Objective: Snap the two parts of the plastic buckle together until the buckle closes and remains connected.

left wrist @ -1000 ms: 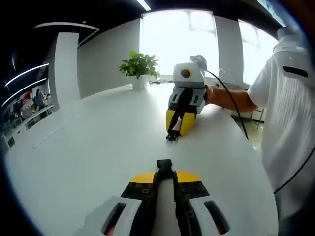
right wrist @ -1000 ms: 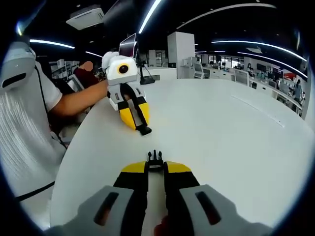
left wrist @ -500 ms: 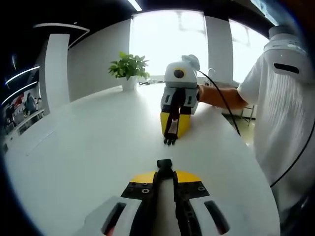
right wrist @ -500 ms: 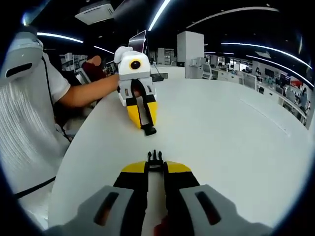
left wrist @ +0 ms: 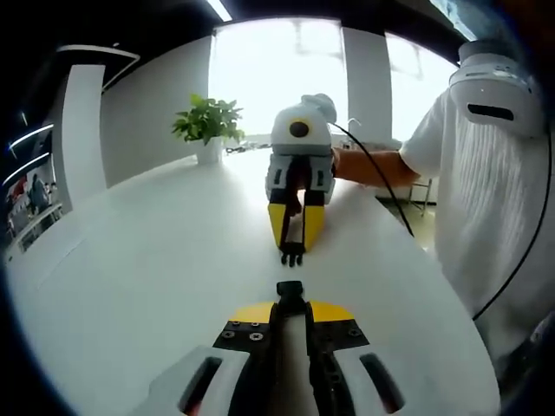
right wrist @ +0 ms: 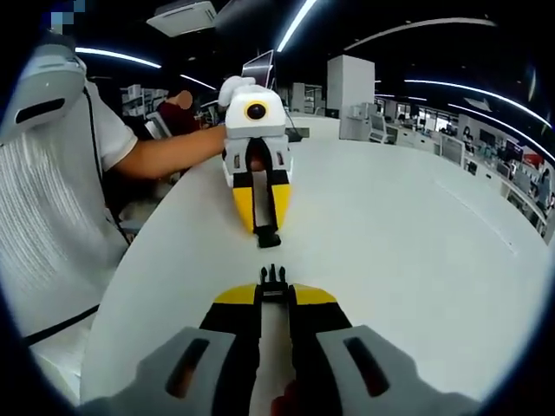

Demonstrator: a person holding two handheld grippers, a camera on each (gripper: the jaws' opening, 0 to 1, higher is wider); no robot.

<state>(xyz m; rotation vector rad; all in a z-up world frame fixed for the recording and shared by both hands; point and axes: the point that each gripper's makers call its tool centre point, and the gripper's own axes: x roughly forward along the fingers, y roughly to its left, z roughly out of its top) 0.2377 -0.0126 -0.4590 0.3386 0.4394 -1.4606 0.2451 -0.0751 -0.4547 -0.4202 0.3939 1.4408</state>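
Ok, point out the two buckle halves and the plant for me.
pronged buckle half [right wrist: 274, 277], right gripper view, on its prongs past the jaws.
socket buckle half [left wrist: 290, 291], left gripper view, on its front end.
plant [left wrist: 208, 121], left gripper view, on the leaves.

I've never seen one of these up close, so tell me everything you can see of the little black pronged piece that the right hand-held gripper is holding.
The pronged buckle half is small, black and looks like plastic. Its prongs stick out past the tips of the right hand-held gripper, whose yellow-tipped jaws are shut on its rear part. It is held above the white table, pointing at the socket half in the left hand-held gripper, with a clear gap between the two.
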